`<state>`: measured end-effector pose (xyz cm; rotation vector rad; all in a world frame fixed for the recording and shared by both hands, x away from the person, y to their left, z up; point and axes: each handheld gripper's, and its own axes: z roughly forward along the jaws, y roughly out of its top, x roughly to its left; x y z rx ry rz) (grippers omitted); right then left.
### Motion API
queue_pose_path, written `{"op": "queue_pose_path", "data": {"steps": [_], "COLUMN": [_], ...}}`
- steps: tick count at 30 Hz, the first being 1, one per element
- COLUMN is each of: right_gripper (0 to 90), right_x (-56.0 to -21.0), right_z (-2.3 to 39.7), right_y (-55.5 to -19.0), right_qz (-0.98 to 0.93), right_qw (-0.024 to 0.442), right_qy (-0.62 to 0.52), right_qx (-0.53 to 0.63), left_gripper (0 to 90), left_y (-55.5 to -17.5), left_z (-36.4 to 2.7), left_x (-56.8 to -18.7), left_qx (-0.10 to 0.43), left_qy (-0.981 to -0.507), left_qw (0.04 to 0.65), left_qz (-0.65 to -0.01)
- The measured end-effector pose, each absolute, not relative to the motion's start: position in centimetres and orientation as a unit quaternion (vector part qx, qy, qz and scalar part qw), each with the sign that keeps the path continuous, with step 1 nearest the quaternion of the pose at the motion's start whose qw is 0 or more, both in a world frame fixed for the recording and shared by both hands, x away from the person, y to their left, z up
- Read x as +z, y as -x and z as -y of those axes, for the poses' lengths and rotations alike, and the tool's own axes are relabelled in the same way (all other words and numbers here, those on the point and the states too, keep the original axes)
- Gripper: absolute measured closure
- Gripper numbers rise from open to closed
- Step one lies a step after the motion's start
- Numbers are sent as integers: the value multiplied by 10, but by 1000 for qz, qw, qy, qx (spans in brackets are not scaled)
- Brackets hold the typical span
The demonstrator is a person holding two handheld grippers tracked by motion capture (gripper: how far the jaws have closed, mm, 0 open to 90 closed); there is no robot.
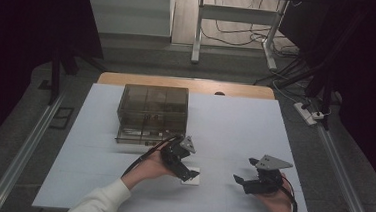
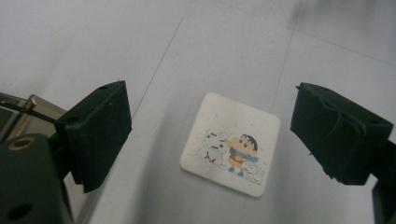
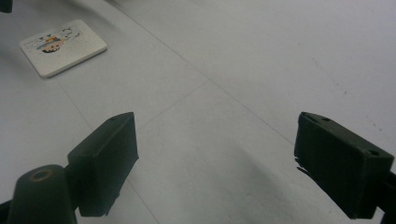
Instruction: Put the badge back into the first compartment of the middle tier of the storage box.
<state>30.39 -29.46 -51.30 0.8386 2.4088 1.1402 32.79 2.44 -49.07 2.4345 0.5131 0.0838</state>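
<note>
left gripper (image 2: 210, 135) hovers spread above cartoon coaster (image 2: 230, 143).

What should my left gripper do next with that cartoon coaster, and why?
Probably lower the left gripper straight down and close on the coaster. Its jaws stand wide open on either side of the coaster, which lies flat on the white table, untouched. The right gripper hangs open farther off.

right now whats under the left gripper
A small white coaster with a cartoon print lies flat on the white table, between the open jaws of the left gripper, untouched.
</note>
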Motion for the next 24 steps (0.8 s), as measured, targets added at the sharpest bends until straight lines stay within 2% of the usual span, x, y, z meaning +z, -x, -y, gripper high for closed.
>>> {"op": "queue_pose_path", "data": {"steps": [24], "right_gripper": [139], "right_x": [-514], "right_z": [294], "right_y": [-304], "right_qz": [-851], "right_qw": [169], "right_qy": [-295], "right_qx": [401], "left_gripper": [111], "left_y": [-327], "left_z": [-13], "left_x": [-509], "left_qx": [-8], "left_qy": [-945], "left_qw": [285], "left_qz": [-160]}}
